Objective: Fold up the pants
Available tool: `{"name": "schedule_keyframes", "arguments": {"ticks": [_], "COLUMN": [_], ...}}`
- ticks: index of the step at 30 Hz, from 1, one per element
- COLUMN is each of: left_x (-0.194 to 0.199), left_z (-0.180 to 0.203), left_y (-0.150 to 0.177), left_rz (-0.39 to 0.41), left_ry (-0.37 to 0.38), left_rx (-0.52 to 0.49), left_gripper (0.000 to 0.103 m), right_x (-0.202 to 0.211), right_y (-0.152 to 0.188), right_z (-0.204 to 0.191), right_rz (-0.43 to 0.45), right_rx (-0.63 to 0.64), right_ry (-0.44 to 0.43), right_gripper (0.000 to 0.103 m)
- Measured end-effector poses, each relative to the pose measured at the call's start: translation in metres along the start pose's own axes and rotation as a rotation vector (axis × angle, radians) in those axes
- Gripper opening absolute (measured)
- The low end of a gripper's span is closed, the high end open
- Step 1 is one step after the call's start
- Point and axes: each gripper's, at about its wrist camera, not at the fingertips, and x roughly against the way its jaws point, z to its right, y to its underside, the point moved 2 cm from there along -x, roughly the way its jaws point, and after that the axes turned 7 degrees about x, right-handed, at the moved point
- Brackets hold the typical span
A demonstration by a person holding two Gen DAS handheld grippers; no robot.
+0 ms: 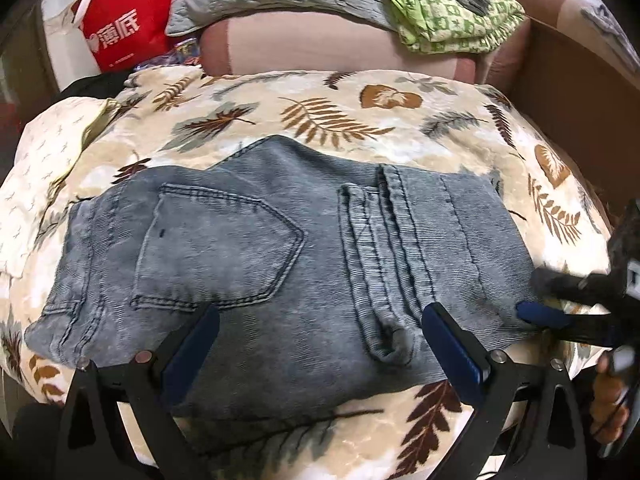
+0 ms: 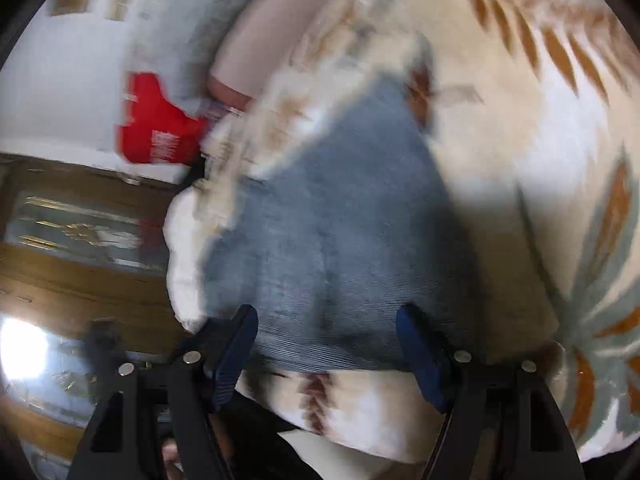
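The pants [image 1: 280, 264], grey-blue denim, lie folded and flat on a leaf-print blanket [image 1: 320, 120] on the bed, back pocket [image 1: 216, 248] at 9 o'clock and hems toward 3 o'clock. The left gripper [image 1: 320, 354] hangs over their near edge, its fingers [image 1: 192, 356] wide apart and holding nothing. The right gripper [image 2: 326, 354] sits at the 3 o'clock edge of the denim, fingers wide, empty. A red bag [image 1: 128, 20] stands at 11 o'clock.
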Motion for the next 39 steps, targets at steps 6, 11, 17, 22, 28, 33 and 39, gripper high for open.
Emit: {"name": "schedule_keyframes", "arguments": {"ticks": [6,11,17,22,28,33,39], "left_x": [0.002,0.007,0.001,0.005,0.03,0.023,-0.02], "left_z": [-0.009,-0.019,-0.036,-0.046,-0.098,-0.164,-0.21], "left_y": [0.003,0.004,0.004,0.005,-0.002,-0.031,-0.03], "left_rz": [-0.005,0.007,-0.009,0.013,0.115,0.144,0.06], "left_ry": [-0.024,-0.023,-0.021,-0.016,-0.03,-0.134,-0.155], "left_rx": [0.017,0.033,0.094,0.108,0.23,0.36,0.447], "left_gripper": [0.101,0.101,0.101,0.101,0.101,0.101,0.101], "right_x": [0.007,0.007,0.003,0.009,0.01,-0.016,-0.104], "right_y": [-0.001,-0.001,0.001,0.0,-0.009,-0.035,-0.094], "right_z": [-0.01,-0.019,-0.017,-0.016,-0.049,-0.115,-0.188], "right_rz": [0.02,0.049,0.016,0.042,0.072,0.015,-0.099], "right_rx": [0.038,0.061,0.088,0.089,0.198,0.386,0.594], "right_ry": [-0.006,0.004,0.047,0.06,0.099,0.141,0.266], "right_gripper": [0.075,0.075,0.075,0.075,0.075,0.075,0.07]}}
